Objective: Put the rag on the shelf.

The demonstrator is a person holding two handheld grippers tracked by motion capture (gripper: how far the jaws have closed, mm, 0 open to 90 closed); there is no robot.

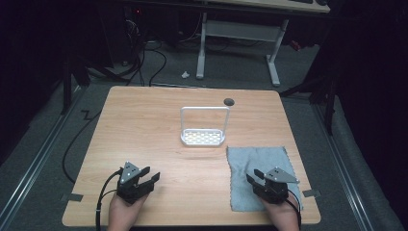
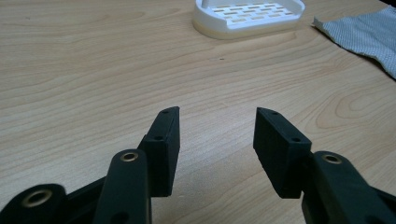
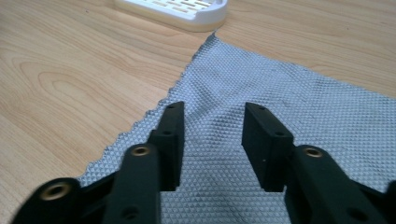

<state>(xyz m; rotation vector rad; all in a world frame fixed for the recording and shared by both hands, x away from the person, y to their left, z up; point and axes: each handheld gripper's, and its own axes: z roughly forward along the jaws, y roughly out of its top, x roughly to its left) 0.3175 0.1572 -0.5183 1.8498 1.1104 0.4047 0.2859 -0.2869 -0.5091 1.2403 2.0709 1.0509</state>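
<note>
A person's two handheld grippers rest near the front edge of a wooden table (image 1: 144,125); the left gripper (image 1: 153,179) sits on bare wood, jaws wide and empty; the right gripper (image 1: 254,176) rests on a grey textured cloth (image 1: 257,161), jaws likewise spread, gripping nothing; a white slatted rack (image 1: 203,137) with an upright handle stands mid-table, just beyond the cloth's far corner; seemingly a start position; next probably means pinching a cloth edge.

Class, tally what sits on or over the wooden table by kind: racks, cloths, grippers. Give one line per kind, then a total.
White rack: 1
Grey cloth: 1
Black grippers: 2, the left gripper and the right gripper, both open
Total: 4
</note>
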